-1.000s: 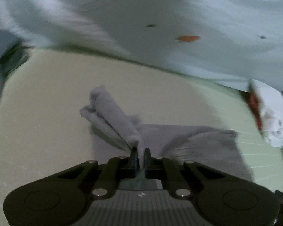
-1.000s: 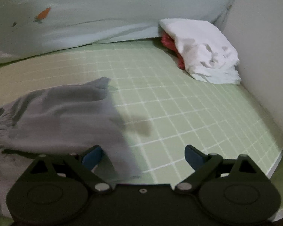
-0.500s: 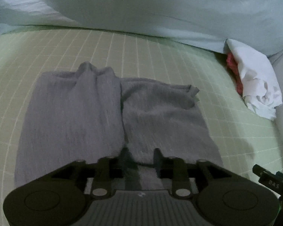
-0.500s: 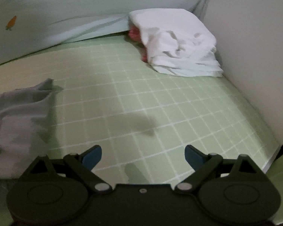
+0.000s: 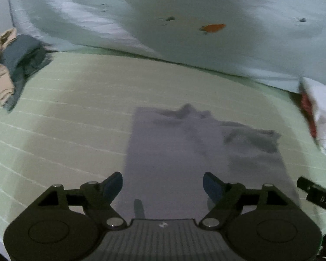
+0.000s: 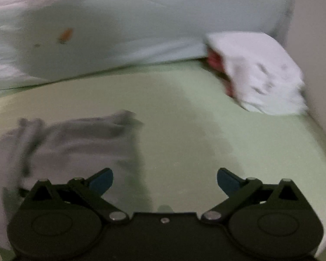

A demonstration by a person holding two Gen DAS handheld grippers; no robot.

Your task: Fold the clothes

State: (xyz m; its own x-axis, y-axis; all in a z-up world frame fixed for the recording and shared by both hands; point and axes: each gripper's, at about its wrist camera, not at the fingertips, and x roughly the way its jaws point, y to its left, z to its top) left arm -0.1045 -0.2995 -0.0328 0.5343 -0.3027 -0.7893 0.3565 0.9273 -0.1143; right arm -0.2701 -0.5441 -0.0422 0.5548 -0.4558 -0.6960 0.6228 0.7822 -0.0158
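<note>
A grey garment (image 5: pixel 197 152) lies spread flat on the green checked bed sheet (image 5: pixel 71 113); its far edge is rumpled. My left gripper (image 5: pixel 163 187) hovers over the garment's near edge, its jaws opening, the blue pads apart and pressing on nothing. In the right wrist view the same grey garment (image 6: pixel 71 143) sits at the lower left. My right gripper (image 6: pixel 165 180) hangs over bare sheet (image 6: pixel 206 130) just right of it, its jaws opening wide with nothing between them. Both views are motion-blurred.
A pale quilt with carrot prints (image 5: pixel 184 21) is heaped along the back. White and red clothes (image 6: pixel 256 71) are piled at the back right by the wall (image 6: pixel 315 43). Beige and dark blue clothes (image 5: pixel 8 65) lie at the far left.
My left gripper let go of the grey garment, which now lies flat, and its jaws spread apart. The left view swung leftward. My right gripper shifted back toward the garment's right edge.
</note>
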